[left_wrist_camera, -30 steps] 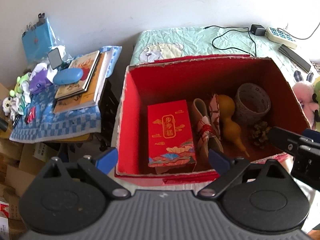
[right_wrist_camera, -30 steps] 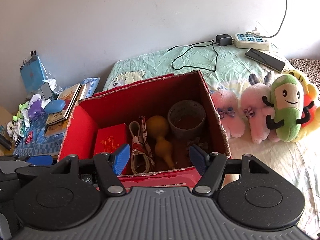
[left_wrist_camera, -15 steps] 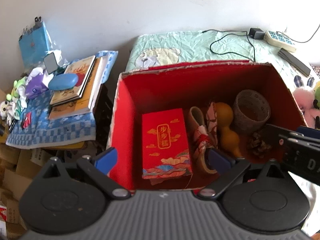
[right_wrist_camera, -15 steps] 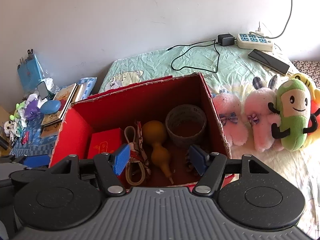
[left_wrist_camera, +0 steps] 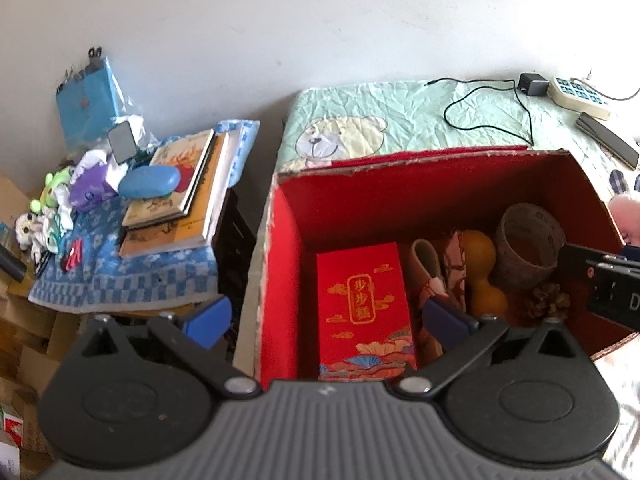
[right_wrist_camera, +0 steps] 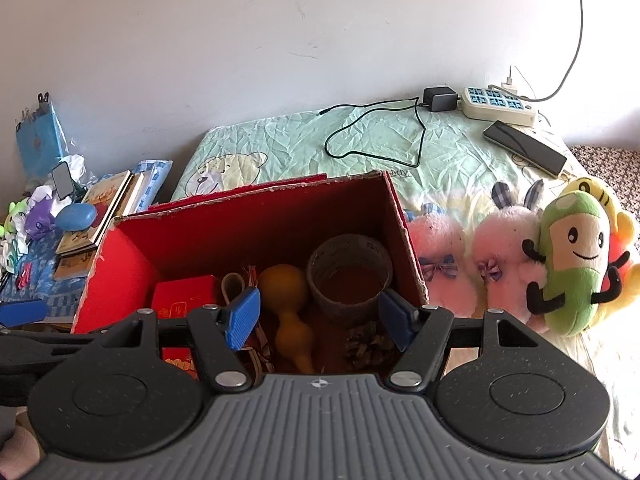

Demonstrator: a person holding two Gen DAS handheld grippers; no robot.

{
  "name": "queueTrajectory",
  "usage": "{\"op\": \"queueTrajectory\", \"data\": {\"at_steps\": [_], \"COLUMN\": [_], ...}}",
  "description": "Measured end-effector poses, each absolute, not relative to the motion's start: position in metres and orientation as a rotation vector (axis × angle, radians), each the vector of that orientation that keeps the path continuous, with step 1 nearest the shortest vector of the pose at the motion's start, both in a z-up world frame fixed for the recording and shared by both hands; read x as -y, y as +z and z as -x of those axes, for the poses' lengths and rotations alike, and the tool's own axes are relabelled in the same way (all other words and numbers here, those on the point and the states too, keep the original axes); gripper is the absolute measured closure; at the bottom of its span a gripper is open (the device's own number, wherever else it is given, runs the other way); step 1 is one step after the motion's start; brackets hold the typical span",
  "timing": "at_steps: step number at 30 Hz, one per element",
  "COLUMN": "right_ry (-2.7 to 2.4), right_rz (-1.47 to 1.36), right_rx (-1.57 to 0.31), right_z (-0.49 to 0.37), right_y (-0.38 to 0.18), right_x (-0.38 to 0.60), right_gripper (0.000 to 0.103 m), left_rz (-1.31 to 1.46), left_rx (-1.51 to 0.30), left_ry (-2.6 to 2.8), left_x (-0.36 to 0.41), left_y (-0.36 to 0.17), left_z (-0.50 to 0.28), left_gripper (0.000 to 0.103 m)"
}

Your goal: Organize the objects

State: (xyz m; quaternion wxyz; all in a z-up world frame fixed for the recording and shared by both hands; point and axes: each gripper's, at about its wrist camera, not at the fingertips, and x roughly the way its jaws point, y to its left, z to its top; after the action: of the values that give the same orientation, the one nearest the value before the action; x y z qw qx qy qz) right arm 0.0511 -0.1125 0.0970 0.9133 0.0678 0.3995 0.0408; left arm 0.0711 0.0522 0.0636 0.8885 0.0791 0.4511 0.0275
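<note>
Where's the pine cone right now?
Inside the red box, near its right front corner: the pine cone lies just before the woven cup, right of the gourd.

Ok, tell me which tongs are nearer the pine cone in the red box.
Right. The right tongs hang open just above the pine cone, which lies between their tips. The left tongs, also open, sit over the box's left side above the red packet.

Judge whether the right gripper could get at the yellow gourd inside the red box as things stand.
Probably yes. The right gripper is open and empty, hovering over the open-topped red box, with the yellow gourd showing between its fingers. The woven cup and pine cone crowd one side.
</note>
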Motion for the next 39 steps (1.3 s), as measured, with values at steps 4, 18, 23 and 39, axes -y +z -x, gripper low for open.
{"op": "queueTrajectory", "data": {"at_steps": [4,18,23,39], "right_ry": [0.097,0.110,0.113,0.104], "right_rz": [-0.140,-0.161,-0.156,-0.166], "right_rx": [-0.834,-0.850,-0.853,-0.866], "right_z": [-0.052,-0.060,-0.066,-0.071], "right_y": [0.095,0.089,0.085,0.079], "right_x": [0.110,0.112,0.111,0.116], "right_gripper": [0.035,0.034,0.034,0.034], "left_rz": [-0.143,-0.139,-0.153,-0.136], "left_rx": [-0.953,-0.976,-0.993,-1.019], "left_ry": [0.055,0.055,0.056,0.029], "left_x": [-0.054,-0.048,-0.043,-0.037], "left_y": [0.060,0.052,0.045,0.035], "left_z": [-0.070,-0.075,-0.081,-0.085], "left_gripper": [0.001,0.001,0.001,0.001]}}
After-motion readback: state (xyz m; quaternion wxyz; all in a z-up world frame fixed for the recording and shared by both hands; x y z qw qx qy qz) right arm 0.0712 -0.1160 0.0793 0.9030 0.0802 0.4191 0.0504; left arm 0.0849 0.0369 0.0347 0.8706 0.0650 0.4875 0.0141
